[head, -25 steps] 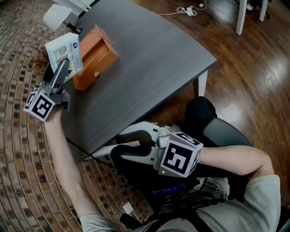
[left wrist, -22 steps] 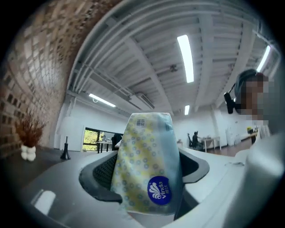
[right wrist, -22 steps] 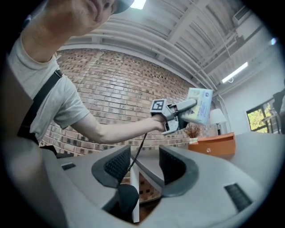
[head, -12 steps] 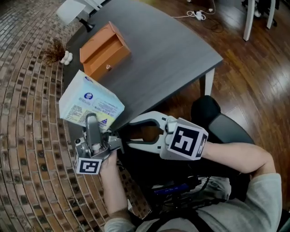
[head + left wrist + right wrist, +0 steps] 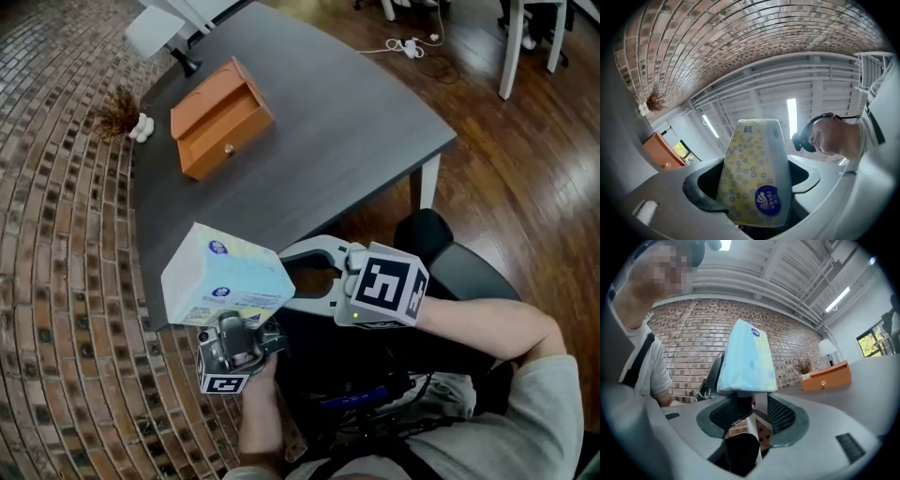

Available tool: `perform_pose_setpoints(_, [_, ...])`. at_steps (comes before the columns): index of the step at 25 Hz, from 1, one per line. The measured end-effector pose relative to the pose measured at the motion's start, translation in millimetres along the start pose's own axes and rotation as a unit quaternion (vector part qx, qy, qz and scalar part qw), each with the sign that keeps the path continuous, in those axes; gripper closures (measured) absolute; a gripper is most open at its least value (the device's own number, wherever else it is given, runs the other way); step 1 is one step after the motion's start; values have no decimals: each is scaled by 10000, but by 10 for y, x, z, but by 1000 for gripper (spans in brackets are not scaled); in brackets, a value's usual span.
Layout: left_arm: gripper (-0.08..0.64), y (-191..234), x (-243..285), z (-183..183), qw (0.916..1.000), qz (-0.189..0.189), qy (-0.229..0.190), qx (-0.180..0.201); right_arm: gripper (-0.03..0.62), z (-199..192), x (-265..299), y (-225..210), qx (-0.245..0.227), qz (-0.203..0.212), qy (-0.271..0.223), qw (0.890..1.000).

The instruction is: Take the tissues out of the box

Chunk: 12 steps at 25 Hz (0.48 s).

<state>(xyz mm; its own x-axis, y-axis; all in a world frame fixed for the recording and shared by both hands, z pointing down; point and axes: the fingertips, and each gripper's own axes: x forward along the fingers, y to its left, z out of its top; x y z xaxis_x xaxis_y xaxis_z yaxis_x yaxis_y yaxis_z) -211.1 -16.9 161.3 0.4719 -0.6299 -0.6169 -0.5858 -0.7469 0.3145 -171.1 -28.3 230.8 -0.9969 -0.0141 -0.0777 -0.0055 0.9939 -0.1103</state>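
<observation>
A dark grey table (image 5: 356, 122) fills the upper middle of the head view, standing where brick-patterned flooring (image 5: 56, 234) on the left of the frame meets glossy wood boards (image 5: 525, 169) on the right. The person sits at the bottom of the frame in a grey shirt (image 5: 506, 431), both forearms reaching up toward the table's near edge.

An orange box (image 5: 223, 117) lies on the table in the upper left of the frame, a small pale knob on its front face. The tissue pack (image 5: 225, 279) is well apart from it, in the lower left of the frame and lifted clear of the tabletop at the table's near edge. It is a soft pale blue and yellow wrapper with a round blue logo.

The left gripper (image 5: 232, 328) clamps the pack from below, its marker cube just under it. In the left gripper view the pack (image 5: 752, 150) stands upright between the jaws of the left gripper (image 5: 752, 199) with both dark pads pressed against its sides.

The right gripper (image 5: 286, 278) sits just right of the pack in the head view, its white jaws spread and pointing at it. The right gripper view shows the right gripper (image 5: 752, 416) with its mesh pads wide apart and nothing pinched between them; the pack (image 5: 746, 359) rises beyond the jaws.

Small things sit at the upper edges of the head view: a dried plant tuft (image 5: 117, 111) off the table's left corner and a white power strip (image 5: 412, 44) with its cable on the wood floor.
</observation>
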Motion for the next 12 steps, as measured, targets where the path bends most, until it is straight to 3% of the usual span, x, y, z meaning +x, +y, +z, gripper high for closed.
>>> perform_pose_setpoints(5, [176,-71,-205,-30,9997,-178,-132,-130,393,-138,-23,186,-274,263,329,9987])
perform_pose_setpoints(12, [176,-46,-251,62,9994,-275,18,-218,394,-173,37,288,-654,262,454,9965])
